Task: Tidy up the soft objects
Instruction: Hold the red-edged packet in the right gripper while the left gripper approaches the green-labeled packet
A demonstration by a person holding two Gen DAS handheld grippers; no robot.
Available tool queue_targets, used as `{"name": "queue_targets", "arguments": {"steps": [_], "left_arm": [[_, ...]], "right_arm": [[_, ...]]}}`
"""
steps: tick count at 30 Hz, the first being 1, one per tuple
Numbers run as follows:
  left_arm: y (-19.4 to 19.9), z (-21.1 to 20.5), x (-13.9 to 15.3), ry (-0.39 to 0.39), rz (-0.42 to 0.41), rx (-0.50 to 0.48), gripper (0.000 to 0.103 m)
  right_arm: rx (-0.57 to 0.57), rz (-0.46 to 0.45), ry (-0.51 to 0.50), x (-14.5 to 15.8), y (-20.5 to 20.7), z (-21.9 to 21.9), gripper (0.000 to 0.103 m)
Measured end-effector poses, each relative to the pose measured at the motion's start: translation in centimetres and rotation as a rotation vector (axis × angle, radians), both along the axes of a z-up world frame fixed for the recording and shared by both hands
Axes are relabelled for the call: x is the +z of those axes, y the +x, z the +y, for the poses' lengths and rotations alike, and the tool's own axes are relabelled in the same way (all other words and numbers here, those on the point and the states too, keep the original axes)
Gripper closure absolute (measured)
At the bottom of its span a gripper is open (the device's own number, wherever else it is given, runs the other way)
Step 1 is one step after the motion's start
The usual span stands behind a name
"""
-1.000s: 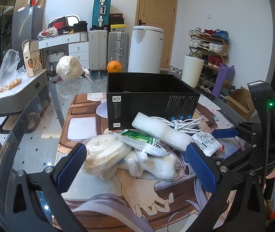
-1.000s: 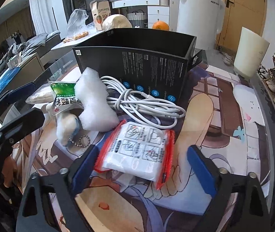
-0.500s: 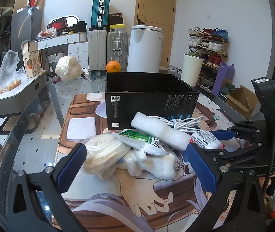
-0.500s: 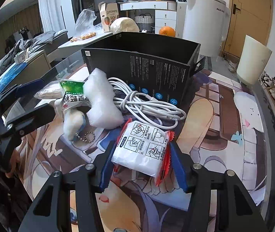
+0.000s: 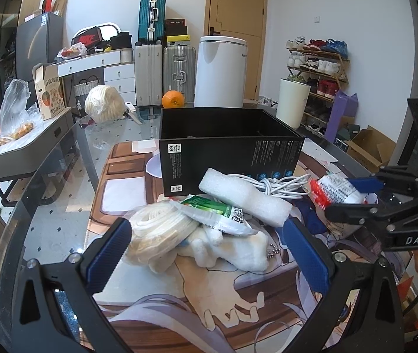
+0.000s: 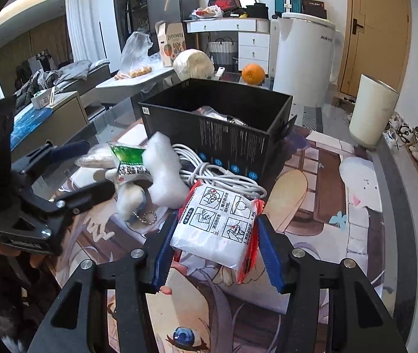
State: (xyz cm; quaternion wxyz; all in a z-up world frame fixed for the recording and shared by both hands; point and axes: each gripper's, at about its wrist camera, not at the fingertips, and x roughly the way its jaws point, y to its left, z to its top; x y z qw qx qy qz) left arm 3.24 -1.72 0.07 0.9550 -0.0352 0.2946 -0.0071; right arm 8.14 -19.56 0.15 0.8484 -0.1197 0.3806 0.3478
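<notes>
Right tool clamps the red-edged white packet clear of the surface; left tool gapes wide, holding nothing

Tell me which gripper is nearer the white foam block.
Left. The left gripper is open just short of the foam block, across the pile. The right gripper, shut on the red-edged packet, is beside it.

black box open-topped, coiled cable crowding its near wall
</notes>
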Motion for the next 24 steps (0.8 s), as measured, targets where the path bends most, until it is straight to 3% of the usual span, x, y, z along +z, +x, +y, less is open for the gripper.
{"name": "queue_targets", "arguments": {"steps": [9,17,24], "left_arm": [[0.1,0.7,0.2,-0.037,0.001,0.015,0.000],[-0.5,1.2,0.6,0.016,-0.003,0.062,0.000],[-0.1,3.3,-0.2,-0.050,0.033,0.141,0.000]], "right_arm": [[0.013,-0.005,0.024,0.2,-0.1,0.2,0.049],[0.007,-0.008,0.034,0.2,0.1,0.1,0.049],[0.013,-0.008,0.039,0.3,0.1,-0.1,0.049]]}}
